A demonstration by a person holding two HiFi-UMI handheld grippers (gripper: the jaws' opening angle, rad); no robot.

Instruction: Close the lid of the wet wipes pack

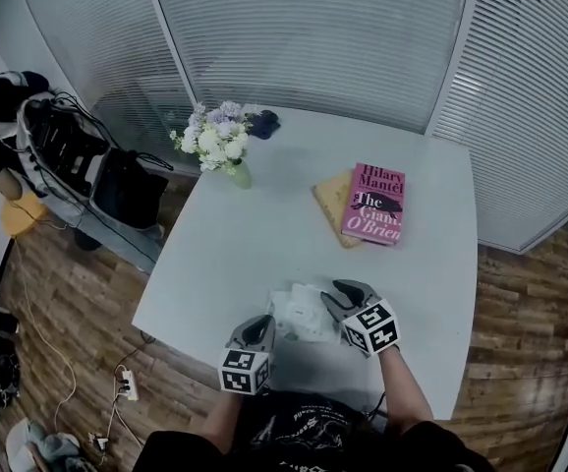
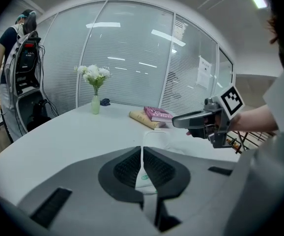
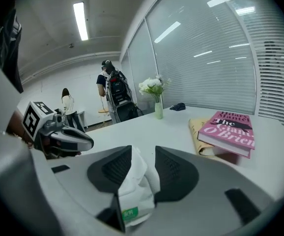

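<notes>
Pink book (image 1: 374, 203) with black lettering, yellow book (image 1: 329, 197) beneath; white table (image 1: 264, 234); white wipes pack (image 1: 302, 313), green label (image 3: 127, 213); white-lilac flowers (image 1: 215, 136).

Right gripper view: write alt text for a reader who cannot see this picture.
The right gripper's dark jaws stand apart around a crumpled white wet wipes pack on a white table. The left gripper is at left, a pink book at right.

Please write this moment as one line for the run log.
left gripper: shut on wet wipes pack | right gripper: open, wet wipes pack between jaws | both at table's near edge
</notes>
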